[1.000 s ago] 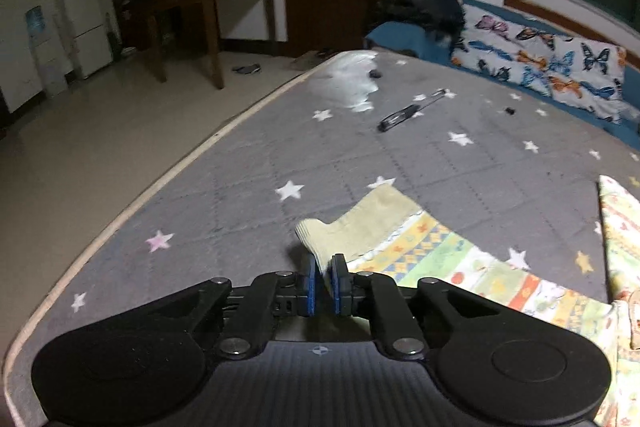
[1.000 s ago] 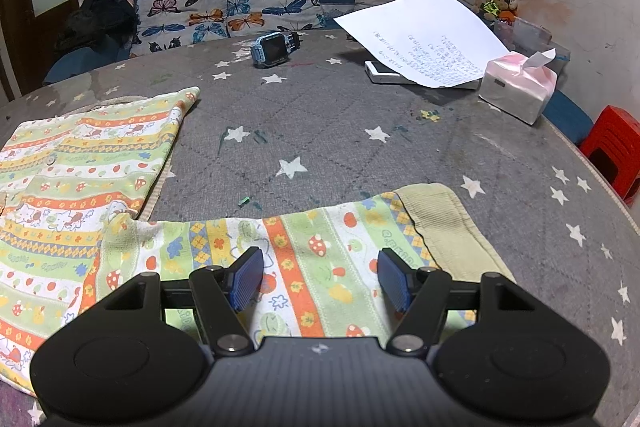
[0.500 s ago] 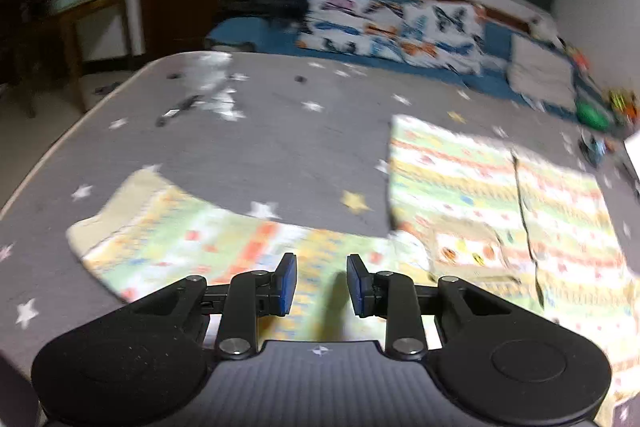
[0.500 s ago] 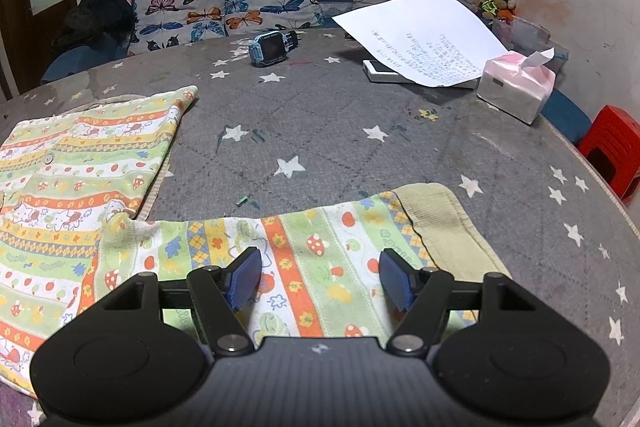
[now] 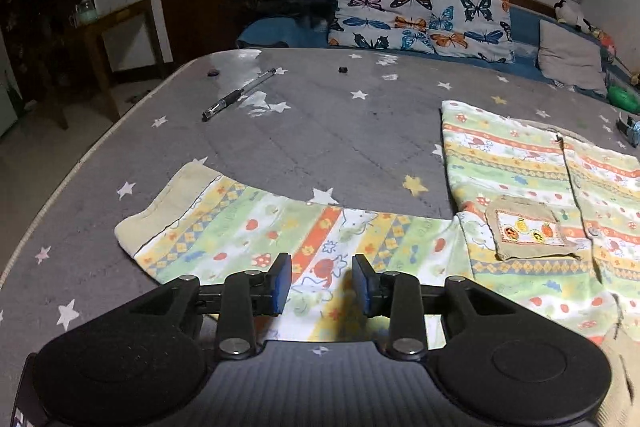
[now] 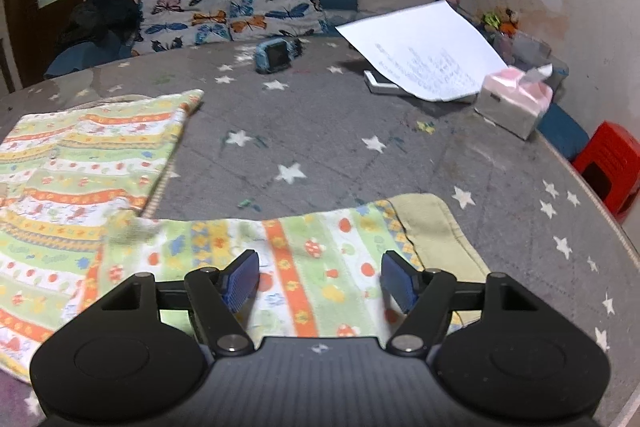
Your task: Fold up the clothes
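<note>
The patterned shirt (image 5: 532, 187) lies spread flat on the grey star-printed bed (image 5: 320, 131), body toward the middle and one sleeve stretched out to each side. In the left wrist view the left sleeve (image 5: 280, 239) runs left to right, its plain cuff (image 5: 164, 203) at the far left, and it lies directly beneath and ahead of the left gripper (image 5: 320, 287). The jaws of that gripper have just been opening; they stand parted, released, with printed cloth showing in the gap and neither pad pressing on it. In the right wrist view the right sleeve (image 6: 320, 251) likewise runs crosswise, cuff (image 6: 436, 227) to the right, under the right gripper (image 6: 320, 283), whose jaws are spread wide and grasp nothing. Each hand is thus nearest its own sleeve, at mid-length rather than at the cuff. In my judgement the next grasp must take a sleeve across its long axis to carry it inward over the body. Obstructions: none on the shirt. A pen (image 5: 240, 93) lies far left, well apart; a sheet of paper (image 6: 424, 47), tissue box (image 6: 516, 103) and small blue gadget (image 6: 276, 55) lie far right, clear of the fold path.
</note>
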Tool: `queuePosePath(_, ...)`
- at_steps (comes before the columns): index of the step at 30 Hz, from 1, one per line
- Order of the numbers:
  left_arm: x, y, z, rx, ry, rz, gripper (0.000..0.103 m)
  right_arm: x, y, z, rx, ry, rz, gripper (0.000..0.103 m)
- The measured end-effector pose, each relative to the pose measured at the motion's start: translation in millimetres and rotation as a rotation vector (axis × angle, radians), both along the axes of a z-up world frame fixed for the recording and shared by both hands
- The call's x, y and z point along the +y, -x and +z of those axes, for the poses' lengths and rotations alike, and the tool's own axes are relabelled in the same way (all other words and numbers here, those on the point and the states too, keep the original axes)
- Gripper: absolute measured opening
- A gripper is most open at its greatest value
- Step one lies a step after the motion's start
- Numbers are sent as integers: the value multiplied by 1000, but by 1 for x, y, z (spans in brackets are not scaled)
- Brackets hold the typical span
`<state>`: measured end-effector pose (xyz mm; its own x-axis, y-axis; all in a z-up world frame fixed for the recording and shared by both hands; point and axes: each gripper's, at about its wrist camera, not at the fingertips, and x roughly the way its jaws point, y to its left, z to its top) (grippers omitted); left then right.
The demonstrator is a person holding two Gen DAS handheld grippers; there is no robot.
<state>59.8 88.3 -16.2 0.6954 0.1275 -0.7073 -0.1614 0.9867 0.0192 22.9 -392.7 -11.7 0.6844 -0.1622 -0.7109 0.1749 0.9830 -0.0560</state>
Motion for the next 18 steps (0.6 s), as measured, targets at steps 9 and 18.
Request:
queuePosePath(9, -37, 22, 20, -37, 43, -141, 36, 69, 17, 25, -26, -43, 229, 67)
queuePosePath(18, -87, 35, 13, -20, 31, -309, 36, 162, 42, 23, 24, -88, 530, 51)
